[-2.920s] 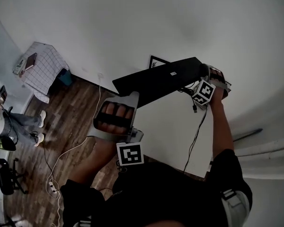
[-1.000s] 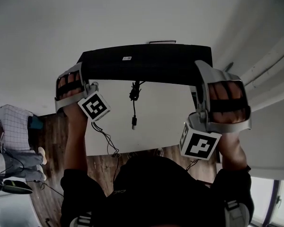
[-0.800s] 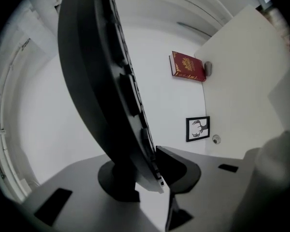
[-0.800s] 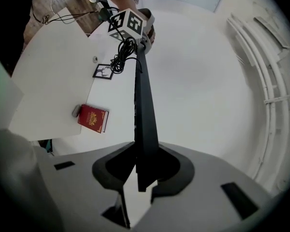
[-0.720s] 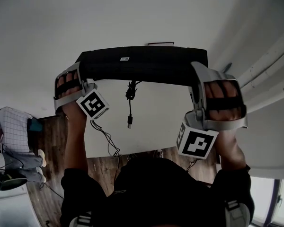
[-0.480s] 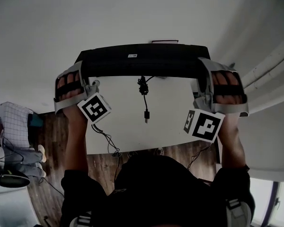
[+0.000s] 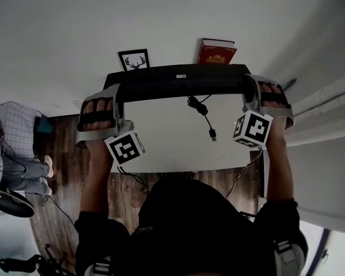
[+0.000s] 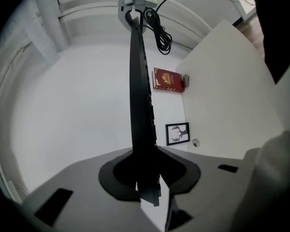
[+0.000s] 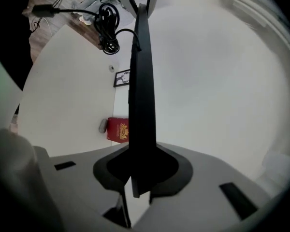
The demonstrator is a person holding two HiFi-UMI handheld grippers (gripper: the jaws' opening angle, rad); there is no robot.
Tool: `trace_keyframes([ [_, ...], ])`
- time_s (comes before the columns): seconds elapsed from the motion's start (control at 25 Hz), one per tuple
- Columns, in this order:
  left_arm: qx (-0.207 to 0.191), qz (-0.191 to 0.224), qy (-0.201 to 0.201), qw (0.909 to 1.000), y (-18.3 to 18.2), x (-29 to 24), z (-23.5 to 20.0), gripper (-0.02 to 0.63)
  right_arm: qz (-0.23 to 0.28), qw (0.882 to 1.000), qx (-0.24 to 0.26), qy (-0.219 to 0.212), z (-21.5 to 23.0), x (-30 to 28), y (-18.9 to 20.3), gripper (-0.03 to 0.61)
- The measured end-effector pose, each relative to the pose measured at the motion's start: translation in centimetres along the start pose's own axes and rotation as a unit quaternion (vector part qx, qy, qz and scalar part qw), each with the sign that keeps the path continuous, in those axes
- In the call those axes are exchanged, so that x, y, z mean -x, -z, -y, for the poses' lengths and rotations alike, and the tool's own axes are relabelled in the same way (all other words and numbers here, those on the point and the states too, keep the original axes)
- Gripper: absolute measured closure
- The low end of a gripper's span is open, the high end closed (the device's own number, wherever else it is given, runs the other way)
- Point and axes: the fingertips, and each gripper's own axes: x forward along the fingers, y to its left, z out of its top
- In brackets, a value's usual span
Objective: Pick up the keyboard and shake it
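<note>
Keyboard [image 7: 178, 82] is up in the air over the white counter [image 7: 172, 148], held level, running left to right with its underside and a little label facing the head view. Left tool [image 7: 116, 92] is pinching the left end. Right tool [image 7: 250, 88] is pinching the right end, and its jaws have just been closing a bit tighter on it. Black cable [image 7: 202, 111] hangs from the middle with the plug loose above the counter. At the far edge of the counter there's a red book [image 7: 217, 52] and a small framed antler picture [image 7: 134, 60] against the wall.
</note>
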Motion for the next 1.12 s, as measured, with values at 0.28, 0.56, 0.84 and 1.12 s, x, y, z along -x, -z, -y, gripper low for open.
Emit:
trace_keyframes([
  [0.28, 0.025, -0.006, 0.076, 0.9968, 1.8, -1.6, 5.7, 0.522, 0.015, 0.997, 0.002, -0.072, -4.9, -1.7, -3.1, 0.488],
  [0.56, 0.036, 0.031, 0.219, 0.9746, 1.1, -1.9, 18.6, 0.523, -0.002, 0.98, 0.012, -0.201, -16.7, -2.5, -4.7, 0.488],
  [0.84, 0.007, 0.035, 0.264, 0.9639, 0.9, -3.6, 24.6, 0.523, -0.036, 0.962, 0.006, -0.272, -23.8, -2.9, -5.0, 0.488],
  [1.12, -0.004, 0.025, 0.318, 0.9477, -0.2, -5.2, 28.9, 0.526, -0.035, 0.94, 0.001, -0.34, -29.2, -4.7, -5.2, 0.488],
])
